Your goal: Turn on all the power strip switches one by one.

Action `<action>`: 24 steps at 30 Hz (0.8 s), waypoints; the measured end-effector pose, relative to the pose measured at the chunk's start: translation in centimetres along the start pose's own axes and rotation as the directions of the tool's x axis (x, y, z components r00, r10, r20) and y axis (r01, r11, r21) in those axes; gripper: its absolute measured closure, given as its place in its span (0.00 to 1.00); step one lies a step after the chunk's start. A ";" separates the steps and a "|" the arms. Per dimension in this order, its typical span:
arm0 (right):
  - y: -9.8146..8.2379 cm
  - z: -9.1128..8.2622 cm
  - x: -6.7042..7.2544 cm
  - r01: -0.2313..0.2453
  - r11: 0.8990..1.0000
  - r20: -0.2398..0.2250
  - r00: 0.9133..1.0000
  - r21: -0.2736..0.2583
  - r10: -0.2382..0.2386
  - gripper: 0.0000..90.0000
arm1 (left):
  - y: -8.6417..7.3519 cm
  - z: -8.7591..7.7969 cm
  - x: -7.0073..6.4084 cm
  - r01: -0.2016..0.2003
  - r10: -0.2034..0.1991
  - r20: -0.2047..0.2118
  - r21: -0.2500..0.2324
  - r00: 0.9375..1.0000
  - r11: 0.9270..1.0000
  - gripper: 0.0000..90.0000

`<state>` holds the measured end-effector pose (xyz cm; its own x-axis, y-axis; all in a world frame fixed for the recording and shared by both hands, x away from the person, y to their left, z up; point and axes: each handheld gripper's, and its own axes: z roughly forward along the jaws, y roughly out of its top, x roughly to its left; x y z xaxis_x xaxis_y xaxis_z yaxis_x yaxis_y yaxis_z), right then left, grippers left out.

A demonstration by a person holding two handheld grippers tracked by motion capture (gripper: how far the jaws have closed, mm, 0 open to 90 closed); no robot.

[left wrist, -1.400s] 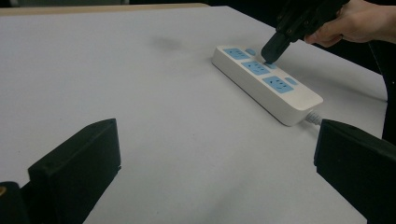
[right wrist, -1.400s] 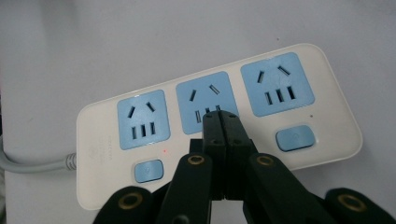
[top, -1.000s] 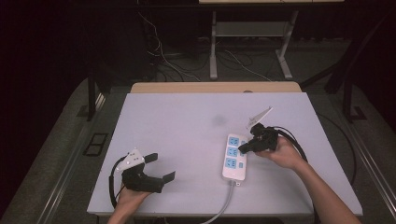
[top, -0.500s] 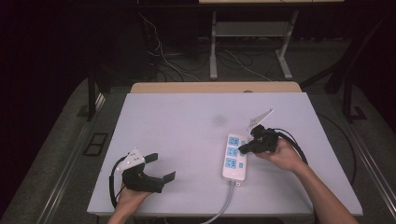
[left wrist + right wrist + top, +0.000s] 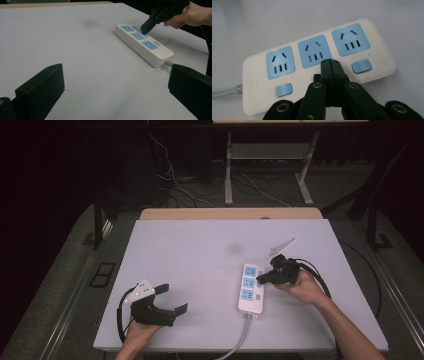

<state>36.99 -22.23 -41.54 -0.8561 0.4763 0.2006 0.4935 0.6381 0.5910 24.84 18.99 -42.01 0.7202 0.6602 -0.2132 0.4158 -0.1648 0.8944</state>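
The right gripper (image 5: 329, 65) has its jaws pressed together, tips down on the middle switch of the white power strip (image 5: 251, 288) at the table's (image 5: 200, 245) right-centre — while the left gripper (image 5: 171, 298), jaws wide apart and empty, rests near the table's near-left edge.

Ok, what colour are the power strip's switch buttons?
Light blue, on the white power strip; clearest in the right gripper view.

Left tongs (image 5: 172, 300) spread wide; right tongs (image 5: 260, 278) closed, tips angled down
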 end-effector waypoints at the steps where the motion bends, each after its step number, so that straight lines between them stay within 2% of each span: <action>1: 0.0 0.0 0.1 0.000 1.000 0.003 1.000 -0.001 0.000 1.00 | 0.0 0.0 0.0 0.002 -0.002 0.000 0.000 1.000 1.000 0.00; 5: -0.2 0.2 0.2 -0.003 1.000 0.002 1.000 -0.008 0.003 1.00 | 0.0 0.0 0.0 0.003 -0.003 0.000 -0.003 1.000 1.000 0.00; 9: 0.0 0.2 0.6 0.021 1.000 0.031 0.999 0.002 -0.021 1.00 | 0.0 -0.1 -0.2 0.000 0.000 0.002 -0.005 1.000 1.000 0.00; 14: -0.3 0.1 0.3 0.004 1.000 0.010 1.000 -0.013 -0.004 1.00 | 0.0 -0.1 -0.1 0.006 -0.006 0.001 -0.006 1.000 1.000 0.00; 21: -0.3 0.1 0.5 0.005 1.000 0.018 1.000 -0.019 -0.005 1.00 | 0.0 0.0 0.1 0.006 -0.006 0.000 -0.001 1.000 1.000 0.00; 24: -0.2 0.0 0.6 0.013 1.000 0.024 1.000 -0.003 -0.013 1.00 | 0.0 -0.1 0.1 0.007 -0.007 -0.002 -0.003 1.000 1.000 0.00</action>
<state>36.39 -22.09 -41.50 -0.8584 0.4824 0.1746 0.4821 0.6422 0.5960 24.86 19.10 -42.01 0.7165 0.6625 -0.2185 0.4192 -0.1586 0.8940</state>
